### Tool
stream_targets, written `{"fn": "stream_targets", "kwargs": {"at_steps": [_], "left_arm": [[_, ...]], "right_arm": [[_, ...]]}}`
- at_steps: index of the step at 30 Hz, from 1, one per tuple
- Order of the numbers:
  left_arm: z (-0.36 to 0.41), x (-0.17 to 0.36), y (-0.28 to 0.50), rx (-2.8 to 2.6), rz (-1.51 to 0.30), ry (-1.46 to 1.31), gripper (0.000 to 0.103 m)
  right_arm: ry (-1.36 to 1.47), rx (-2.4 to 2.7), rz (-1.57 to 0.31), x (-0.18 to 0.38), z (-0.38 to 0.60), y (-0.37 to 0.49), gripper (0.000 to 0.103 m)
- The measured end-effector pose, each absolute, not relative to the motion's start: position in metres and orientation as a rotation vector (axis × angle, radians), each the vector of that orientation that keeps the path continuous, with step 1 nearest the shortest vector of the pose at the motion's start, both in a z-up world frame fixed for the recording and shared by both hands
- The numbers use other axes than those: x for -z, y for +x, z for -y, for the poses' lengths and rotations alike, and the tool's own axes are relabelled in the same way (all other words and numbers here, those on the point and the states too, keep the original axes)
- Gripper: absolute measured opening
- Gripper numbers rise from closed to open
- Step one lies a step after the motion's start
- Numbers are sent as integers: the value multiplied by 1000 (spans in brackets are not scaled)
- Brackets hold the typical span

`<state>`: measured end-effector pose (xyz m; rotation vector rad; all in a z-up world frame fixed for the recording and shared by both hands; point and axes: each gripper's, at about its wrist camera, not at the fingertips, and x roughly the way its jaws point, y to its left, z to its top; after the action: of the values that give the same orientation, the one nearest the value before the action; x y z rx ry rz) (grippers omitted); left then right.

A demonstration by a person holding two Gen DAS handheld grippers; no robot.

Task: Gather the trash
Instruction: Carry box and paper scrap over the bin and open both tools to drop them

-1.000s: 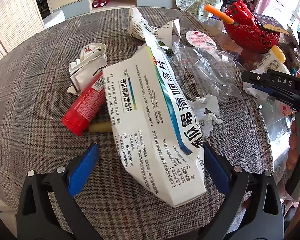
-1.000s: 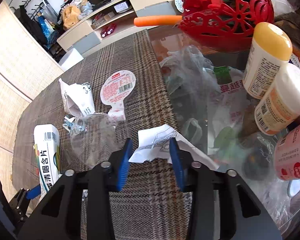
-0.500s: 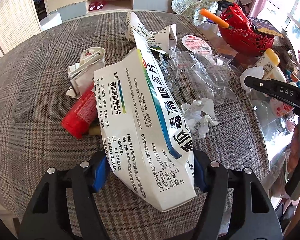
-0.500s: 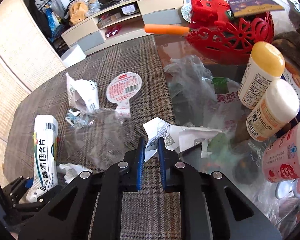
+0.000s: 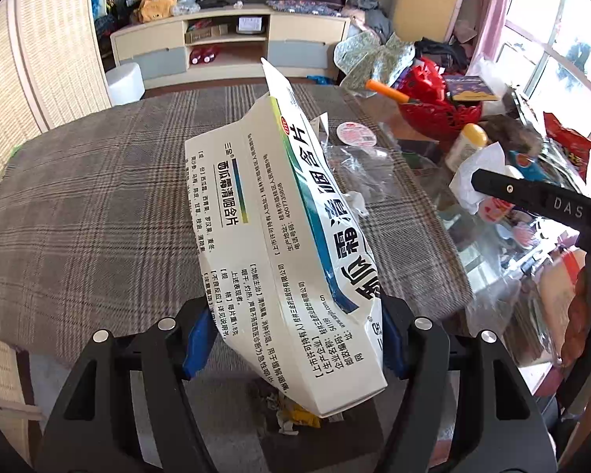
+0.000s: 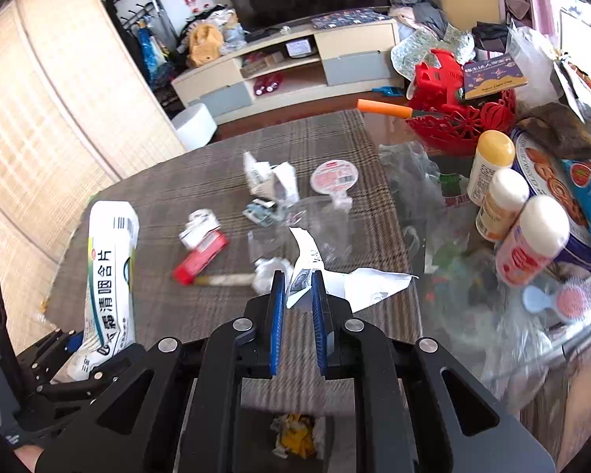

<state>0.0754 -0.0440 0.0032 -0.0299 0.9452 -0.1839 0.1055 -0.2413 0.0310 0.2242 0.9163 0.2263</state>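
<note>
1. The left gripper (image 5: 291,339) is seen clamped on the near end of the white medicine box (image 5: 279,228), which is held clear of the counter (image 5: 78,213).
2. The box's long axis is seen to run forward and upward from the pads, its open flap pointing away.
3. The right gripper (image 6: 297,315) is pinched shut on a torn paper scrap (image 6: 358,282), also lifted.
4. A heap of discarded wrappers (image 6: 295,435) lies directly below both grippers; a straight-down release is judged to be called for.
</note>
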Motion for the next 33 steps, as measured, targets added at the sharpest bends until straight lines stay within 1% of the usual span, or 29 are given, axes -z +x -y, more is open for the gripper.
{"fn": "stream_targets", "kwargs": {"at_steps": [6, 11, 19, 24, 33], "left_arm": [[40, -18, 5, 208, -894, -22, 64], [38, 5, -41, 241, -908, -40, 64], [30, 86, -80, 253, -1020, -77, 64], [32, 135, -90, 269, -1097, -103, 64], [40, 205, -71, 273, -1184, -102, 64]], "right_arm": [[203, -262, -893, -54, 226, 25, 15], [202, -299, -907, -43, 214, -29, 15], [233, -331, -1031, 33, 197, -71, 15], [254, -349, -1115, 83, 188, -83, 15], [238, -378, -1220, 147, 176, -71, 15]]}}
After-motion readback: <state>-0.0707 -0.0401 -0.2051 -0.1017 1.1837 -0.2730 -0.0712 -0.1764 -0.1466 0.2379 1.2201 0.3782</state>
